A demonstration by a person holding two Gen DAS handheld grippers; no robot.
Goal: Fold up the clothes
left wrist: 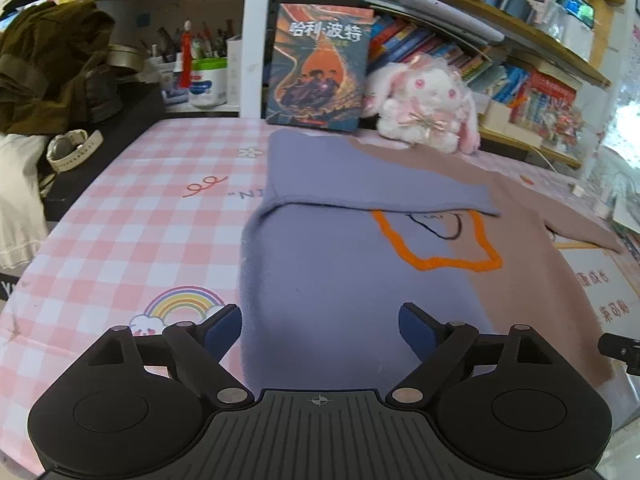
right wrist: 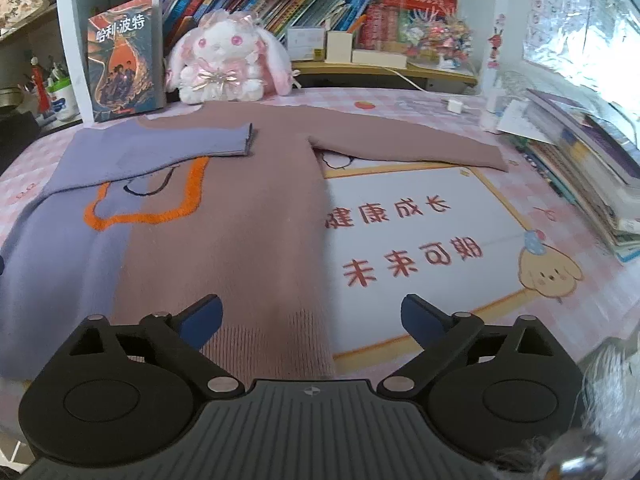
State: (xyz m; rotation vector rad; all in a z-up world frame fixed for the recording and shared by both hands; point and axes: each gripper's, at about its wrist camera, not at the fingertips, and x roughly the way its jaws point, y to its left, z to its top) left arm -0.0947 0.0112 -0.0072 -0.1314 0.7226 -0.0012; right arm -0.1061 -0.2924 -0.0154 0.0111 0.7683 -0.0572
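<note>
Left black two-finger gripper (left wrist: 320,330) spread wide, empty, above two-tone purple-and-mauve knitted sweater (left wrist: 340,280) lying flat on pink checked tablecloth (left wrist: 132,208). Purple sleeve (right wrist: 168,144) already folded across chest; mauve sleeve (right wrist: 404,140) outstretched, likely next. Right black gripper (right wrist: 312,322) likewise wide, empty, over hem.

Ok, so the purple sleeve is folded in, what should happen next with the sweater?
Probably the right hand-held gripper, open and holding nothing, should reach for the pink sleeve. That sleeve lies stretched out flat on the table mat, while the purple sleeve is already folded across the sweater, so it likely goes next.
</note>
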